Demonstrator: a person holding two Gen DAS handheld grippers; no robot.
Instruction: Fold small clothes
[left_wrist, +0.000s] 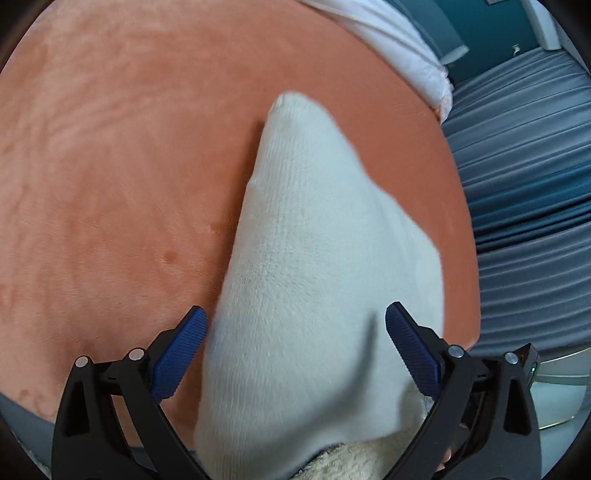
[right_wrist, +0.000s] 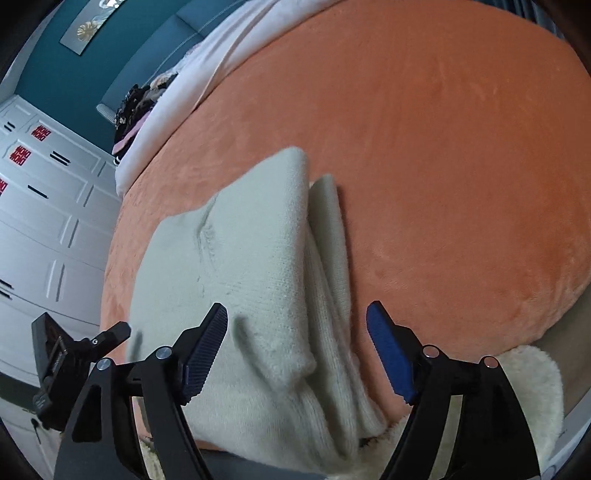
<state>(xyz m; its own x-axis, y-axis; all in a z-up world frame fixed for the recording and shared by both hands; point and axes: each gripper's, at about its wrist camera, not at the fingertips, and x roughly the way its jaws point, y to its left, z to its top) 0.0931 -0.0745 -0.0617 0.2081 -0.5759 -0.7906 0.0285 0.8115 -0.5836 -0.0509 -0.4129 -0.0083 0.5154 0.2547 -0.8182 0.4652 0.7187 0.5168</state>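
A cream knit garment (left_wrist: 306, 266) lies partly folded on an orange plush blanket (left_wrist: 129, 166). In the left wrist view it runs from a narrow far end toward me and passes between the fingers of my left gripper (left_wrist: 295, 332), which is open. In the right wrist view the garment (right_wrist: 240, 266) shows one flap laid over the body and a folded sleeve (right_wrist: 332, 229) along its right side. My right gripper (right_wrist: 297, 325) is open just above the garment's near end. The left gripper's body (right_wrist: 74, 354) shows at the lower left of that view.
The orange blanket (right_wrist: 443, 166) covers a bed. White bedding (left_wrist: 399, 48) lies at its far end, with a pile of dark clothes (right_wrist: 136, 107) beside it. A grey pleated bed skirt (left_wrist: 524, 166) drops off the right edge. White wardrobe doors (right_wrist: 44, 221) stand at left. A fluffy cream fabric (right_wrist: 528, 384) lies near me.
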